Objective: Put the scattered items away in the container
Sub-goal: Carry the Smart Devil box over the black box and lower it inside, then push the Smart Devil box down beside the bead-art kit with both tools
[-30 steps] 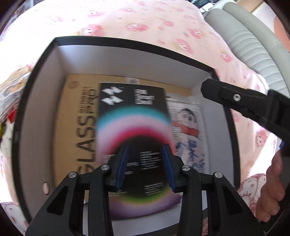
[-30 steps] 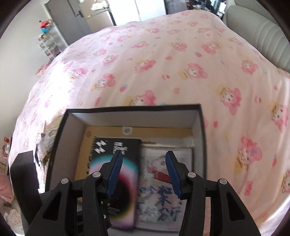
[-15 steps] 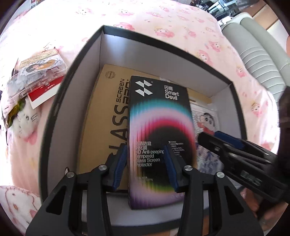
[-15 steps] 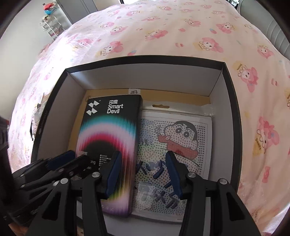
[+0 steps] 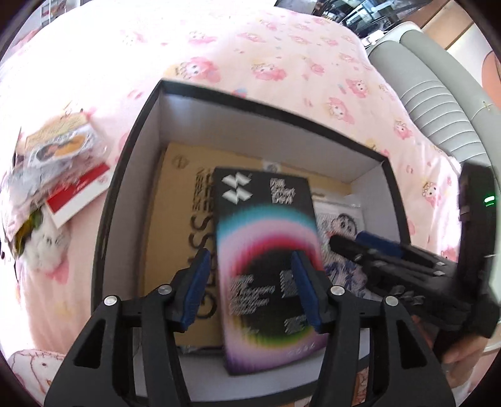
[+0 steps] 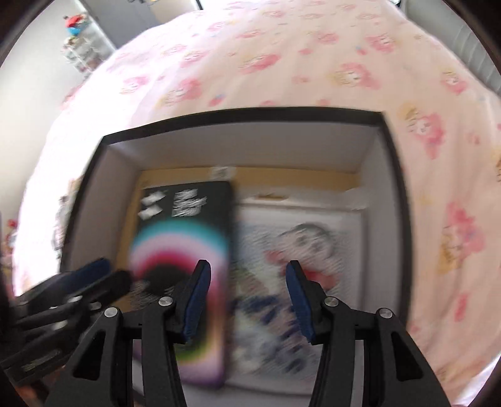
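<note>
Scattered snack packets (image 5: 59,156) wait on the pink cartoon-print bed beside the black-rimmed cardboard container (image 5: 131,175), where the black rainbow-ringed screen-protector box (image 5: 266,260) now lies released, both left tool (image 5: 249,288) and right tool (image 6: 247,294) pulling back wide and empty.

A pink bedspread (image 5: 281,62) printed with cartoon figures covered the bed and filled most of both views. At its right side ran a grey padded headboard (image 5: 438,94) with ribs across it. Behind that showed a strip of wooden furniture (image 5: 451,28), too little of it to tell what it was. In the right wrist view a pale wall (image 6: 37,78) stood at the far left, with a blurred shelf rack (image 6: 83,50) holding small coloured things beside it.
</note>
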Action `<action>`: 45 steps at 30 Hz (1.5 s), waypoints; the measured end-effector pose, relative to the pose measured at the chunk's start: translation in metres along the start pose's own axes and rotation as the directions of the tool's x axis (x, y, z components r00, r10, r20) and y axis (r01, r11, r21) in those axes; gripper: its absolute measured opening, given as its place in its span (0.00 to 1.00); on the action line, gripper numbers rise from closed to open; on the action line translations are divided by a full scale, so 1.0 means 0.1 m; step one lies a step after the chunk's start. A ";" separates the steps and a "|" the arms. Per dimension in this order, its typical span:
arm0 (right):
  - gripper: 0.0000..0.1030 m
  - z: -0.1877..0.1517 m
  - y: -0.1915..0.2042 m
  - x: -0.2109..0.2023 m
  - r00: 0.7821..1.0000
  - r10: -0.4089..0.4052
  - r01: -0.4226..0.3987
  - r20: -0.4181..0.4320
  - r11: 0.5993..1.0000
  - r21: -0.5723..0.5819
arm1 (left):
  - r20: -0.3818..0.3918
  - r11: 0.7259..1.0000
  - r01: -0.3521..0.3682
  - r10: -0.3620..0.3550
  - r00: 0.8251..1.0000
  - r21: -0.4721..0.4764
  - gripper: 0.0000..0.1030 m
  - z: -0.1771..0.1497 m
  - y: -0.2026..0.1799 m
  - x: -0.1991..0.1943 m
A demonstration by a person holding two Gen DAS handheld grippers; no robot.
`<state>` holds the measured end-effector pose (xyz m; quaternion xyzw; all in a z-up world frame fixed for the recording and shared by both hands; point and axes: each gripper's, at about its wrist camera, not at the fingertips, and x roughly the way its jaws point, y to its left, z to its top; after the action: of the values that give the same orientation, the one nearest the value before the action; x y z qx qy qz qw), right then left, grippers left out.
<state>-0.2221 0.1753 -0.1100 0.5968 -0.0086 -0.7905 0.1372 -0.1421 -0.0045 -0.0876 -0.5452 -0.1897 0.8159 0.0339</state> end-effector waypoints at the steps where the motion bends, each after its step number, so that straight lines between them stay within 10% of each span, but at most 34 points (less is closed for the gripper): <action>1: 0.45 -0.01 -0.02 0.07 1.000 0.002 -0.002 -0.025 1.000 0.002 | 0.015 1.000 -0.002 0.002 1.000 -0.012 0.53 0.01 0.00 0.00; 12: 0.47 -0.15 0.24 0.14 0.905 0.390 -0.396 -0.173 0.918 -0.002 | 0.055 0.994 0.090 -0.087 0.995 -0.067 0.53 -0.02 0.13 -0.12; 17: 0.47 -0.18 -0.03 -0.14 0.984 0.179 -0.179 -0.009 0.983 0.045 | 0.012 0.991 0.133 -0.133 0.991 0.014 0.50 -0.09 -0.02 -0.04; 24: 0.47 -0.23 -0.11 -0.23 0.983 0.184 -0.185 0.018 0.976 0.112 | -0.122 0.963 0.253 -0.241 0.963 0.092 0.37 -0.22 -0.35 0.21; 31: 0.47 -0.12 -0.20 -0.11 0.983 0.184 -0.182 -0.019 0.978 0.102 | -0.146 0.993 0.075 -0.061 0.987 0.091 0.34 -0.27 -0.29 0.36; 35: 0.47 -0.07 -0.21 -0.12 0.989 0.148 -0.147 -0.007 0.984 0.103 | -0.140 0.992 0.098 -0.086 0.986 0.082 0.35 -0.21 -0.18 0.27; 45: 0.48 0.54 0.11 0.02 1.000 0.009 -0.009 0.007 1.000 -0.029 | -0.035 0.991 -0.094 0.098 0.995 0.098 0.38 0.65 0.01 0.49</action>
<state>-0.2711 0.1559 -0.0947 0.5919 0.0000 -0.7920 0.1494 -0.2203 -0.0101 -0.1093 -0.5676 -0.1229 0.8137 0.0246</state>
